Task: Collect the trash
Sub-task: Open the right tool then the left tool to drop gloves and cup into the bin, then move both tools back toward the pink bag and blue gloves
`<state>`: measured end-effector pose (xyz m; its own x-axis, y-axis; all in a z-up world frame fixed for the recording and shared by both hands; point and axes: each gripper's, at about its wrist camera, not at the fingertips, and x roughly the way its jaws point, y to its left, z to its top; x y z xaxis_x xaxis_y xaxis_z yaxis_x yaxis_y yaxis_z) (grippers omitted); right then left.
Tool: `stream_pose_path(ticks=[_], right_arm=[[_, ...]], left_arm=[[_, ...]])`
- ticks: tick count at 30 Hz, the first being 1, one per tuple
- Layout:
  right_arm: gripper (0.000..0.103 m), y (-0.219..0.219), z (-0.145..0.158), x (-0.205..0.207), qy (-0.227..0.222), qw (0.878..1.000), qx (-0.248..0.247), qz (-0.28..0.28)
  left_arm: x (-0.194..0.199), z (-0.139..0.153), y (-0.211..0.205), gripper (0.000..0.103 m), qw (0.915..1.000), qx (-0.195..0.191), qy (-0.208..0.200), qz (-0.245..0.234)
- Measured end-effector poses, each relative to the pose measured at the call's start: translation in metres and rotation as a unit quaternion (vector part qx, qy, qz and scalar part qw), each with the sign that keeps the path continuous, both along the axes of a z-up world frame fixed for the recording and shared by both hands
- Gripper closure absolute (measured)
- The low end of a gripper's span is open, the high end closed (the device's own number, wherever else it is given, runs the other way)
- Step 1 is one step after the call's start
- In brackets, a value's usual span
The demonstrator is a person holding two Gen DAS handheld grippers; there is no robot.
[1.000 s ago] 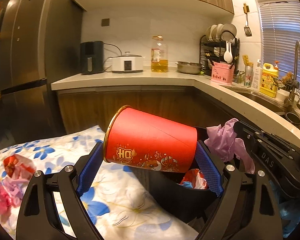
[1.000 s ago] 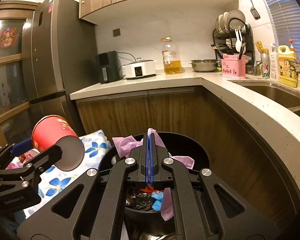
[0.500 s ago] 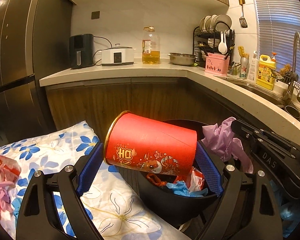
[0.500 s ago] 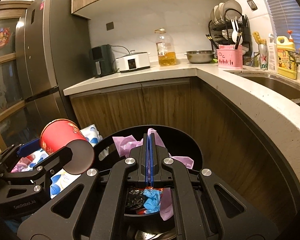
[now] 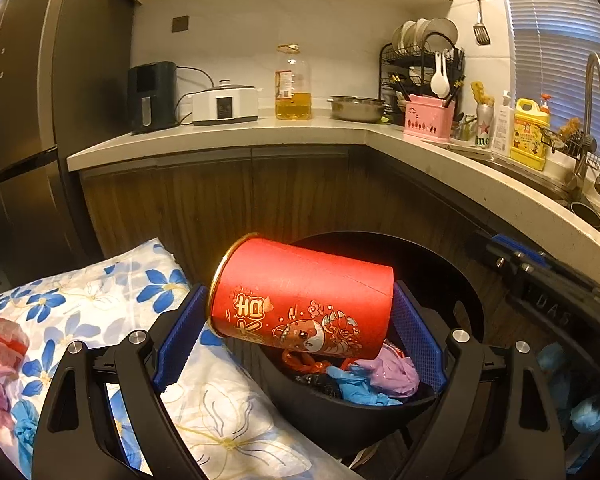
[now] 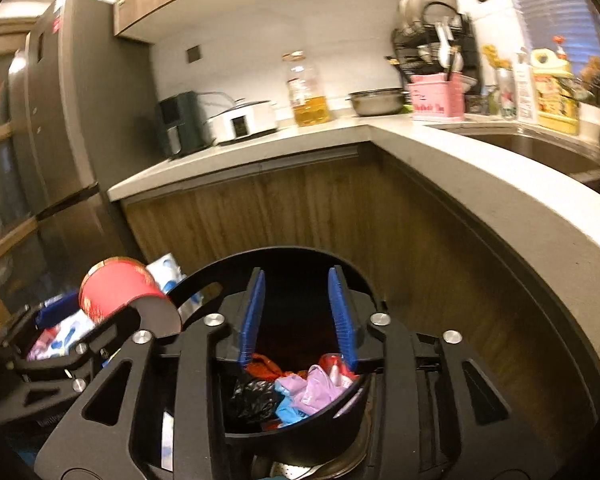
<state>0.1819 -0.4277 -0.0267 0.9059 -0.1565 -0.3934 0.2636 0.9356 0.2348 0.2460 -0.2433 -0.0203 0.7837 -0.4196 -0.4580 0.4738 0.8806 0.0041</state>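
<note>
red paper cup is lying on its side, pinched end to end between the blue pads of the left gripper, jaws spread wide around it. it hangs just over the near rim of the black trash bin, which has a purple glove, blue and black scraps in it. right gripper sits over the bin mouth, its jaws have just been opening, now parted about halfway with nothing between them. flowery cloth lies left of the bin.
</note>
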Motion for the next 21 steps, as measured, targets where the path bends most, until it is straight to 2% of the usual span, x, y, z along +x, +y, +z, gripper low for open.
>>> stream_pose_path(ticks=[6,10,13,21], right_arm=[[0.06,-0.001,0.0,-0.006,-0.004,1.0,-0.004,-0.007],[0.06,0.002,-0.002,-0.008,-0.002,1.0,-0.009,-0.004],[0.058,0.003,-0.002,-0.009,-0.002,1.0,-0.007,-0.005],[0.058,0.008,-0.001,-0.012,-0.002,1.0,-0.013,-0.002]], left_arm=[[0.002,-0.011,-0.013,0.017,0.9997,0.01,0.014,-0.016],[0.0,-0.016,-0.014,0.013,0.9996,0.021,0.017,-0.011],[0.001,-0.015,-0.007,0.006,0.9998,0.008,0.02,0.0],[-0.001,-0.016,0.008,0.006,0.9992,-0.007,0.032,0.022]])
